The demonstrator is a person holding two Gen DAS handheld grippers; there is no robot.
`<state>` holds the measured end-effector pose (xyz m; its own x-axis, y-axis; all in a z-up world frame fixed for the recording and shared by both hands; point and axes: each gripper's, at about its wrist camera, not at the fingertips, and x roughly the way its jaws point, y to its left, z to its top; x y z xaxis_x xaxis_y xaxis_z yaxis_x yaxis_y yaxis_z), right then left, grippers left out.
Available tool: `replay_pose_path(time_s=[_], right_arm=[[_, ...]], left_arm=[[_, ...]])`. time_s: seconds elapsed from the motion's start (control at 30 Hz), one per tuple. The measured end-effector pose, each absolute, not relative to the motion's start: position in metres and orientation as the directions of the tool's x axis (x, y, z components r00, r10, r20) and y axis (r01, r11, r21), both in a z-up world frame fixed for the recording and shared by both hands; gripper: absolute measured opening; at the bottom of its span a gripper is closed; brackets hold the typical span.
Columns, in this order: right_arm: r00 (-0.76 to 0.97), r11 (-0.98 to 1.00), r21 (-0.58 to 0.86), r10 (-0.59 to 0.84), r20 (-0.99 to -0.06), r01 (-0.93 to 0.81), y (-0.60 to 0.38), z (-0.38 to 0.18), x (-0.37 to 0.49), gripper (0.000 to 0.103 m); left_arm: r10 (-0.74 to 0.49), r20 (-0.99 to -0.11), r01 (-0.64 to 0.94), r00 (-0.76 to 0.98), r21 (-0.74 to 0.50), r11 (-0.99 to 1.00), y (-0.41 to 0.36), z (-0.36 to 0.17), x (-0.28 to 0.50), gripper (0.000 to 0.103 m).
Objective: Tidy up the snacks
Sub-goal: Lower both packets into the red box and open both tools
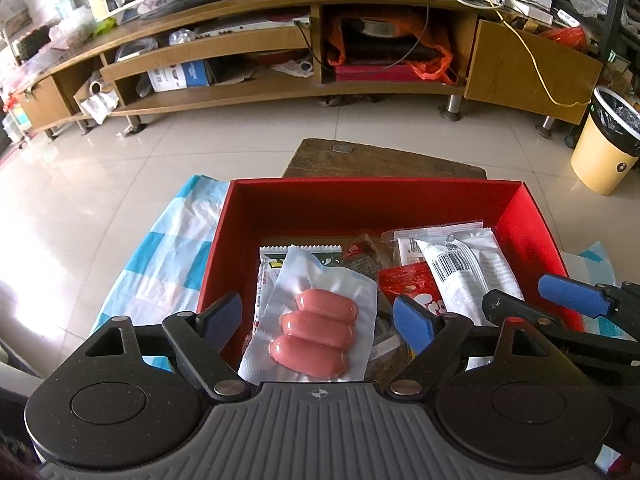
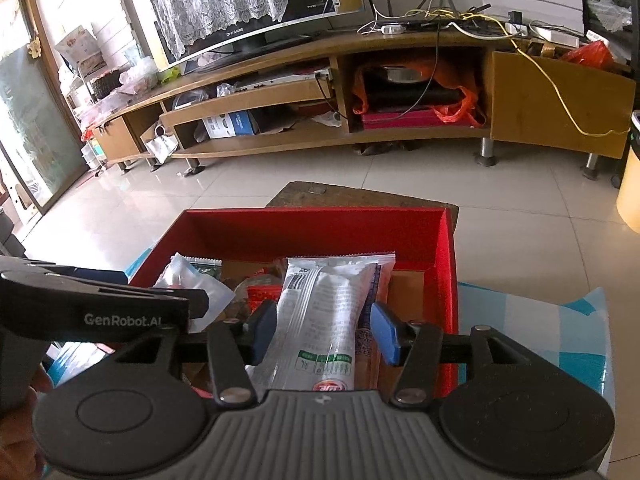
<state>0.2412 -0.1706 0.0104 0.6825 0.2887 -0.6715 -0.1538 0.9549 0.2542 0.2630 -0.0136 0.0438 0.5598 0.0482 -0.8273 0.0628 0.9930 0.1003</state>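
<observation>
We are at the placing step: both grippers hang over the red box [image 1: 376, 200], and the snacks lie inside it. On the left, our left gripper [image 1: 318, 316] stands with its jaws spread wide around the sausage pack [image 1: 316, 332], its blue pads clear of the wrapper on either side, so we judge this pack as just set down on top of the green-printed packet [image 1: 276, 260]. Moving right, a red packet [image 1: 408, 284] sits toward three o'clock of the sausages, and past it lies the long white packet [image 2: 324, 308], reaching toward twelve o'clock. Our right gripper [image 2: 322, 330] straddles that white packet with its jaws only slightly parted; the pads stand just beside the wrapper, and we see a thin gap on each side, so we read it as let go rather than gripped. The next move, as we judge it, calls for lifting both grippers straight up out of the box without snagging the wrappers, then looking for any snack not yet inside. The box rests on a blue-and-white checked cloth [image 1: 168, 248] over a dark wooden table [image 1: 360, 160]. At twelve o'clock a long wooden TV stand [image 1: 280, 40] spans the tiled floor [image 1: 120, 168], with a yellow bin [image 1: 604, 152] at two o'clock.
</observation>
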Motion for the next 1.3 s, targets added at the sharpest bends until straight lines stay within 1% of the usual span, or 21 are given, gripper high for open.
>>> replay_pose_path(time_s=[0.13, 0.37, 0.73, 1.1, 1.3], right_arm=[[0.685, 0.955, 0.253, 0.287, -0.67, -0.152, -0.172, 0.012, 0.238, 0.056], [0.692, 0.956, 0.246, 0.286, -0.663, -0.159, -0.173, 0.017, 0.23, 0.057], [0.689, 0.959, 0.234, 0.28, -0.669, -0.163, -0.174, 0.02, 0.218, 0.063], [0.675, 0.962, 0.22, 0.272, -0.686, -0.164, -0.179, 0.018, 0.201, 0.065], [0.675, 0.964, 0.203, 0.266, -0.688, -0.173, -0.18, 0.019, 0.188, 0.065]], left_arm=[[0.043, -0.827, 0.06, 0.56, 0.092, 0.994, -0.012, 0.046, 0.259, 0.089], [0.041, -0.82, 0.06, 0.571, 0.092, 0.994, -0.013, 0.05, 0.249, 0.09], [0.04, -0.818, 0.055, 0.574, 0.087, 0.995, -0.01, 0.053, 0.232, 0.093], [0.025, -0.829, 0.067, 0.558, 0.076, 0.995, -0.01, 0.051, 0.214, 0.093], [0.015, -0.832, 0.075, 0.555, 0.068, 0.995, -0.01, 0.051, 0.201, 0.096]])
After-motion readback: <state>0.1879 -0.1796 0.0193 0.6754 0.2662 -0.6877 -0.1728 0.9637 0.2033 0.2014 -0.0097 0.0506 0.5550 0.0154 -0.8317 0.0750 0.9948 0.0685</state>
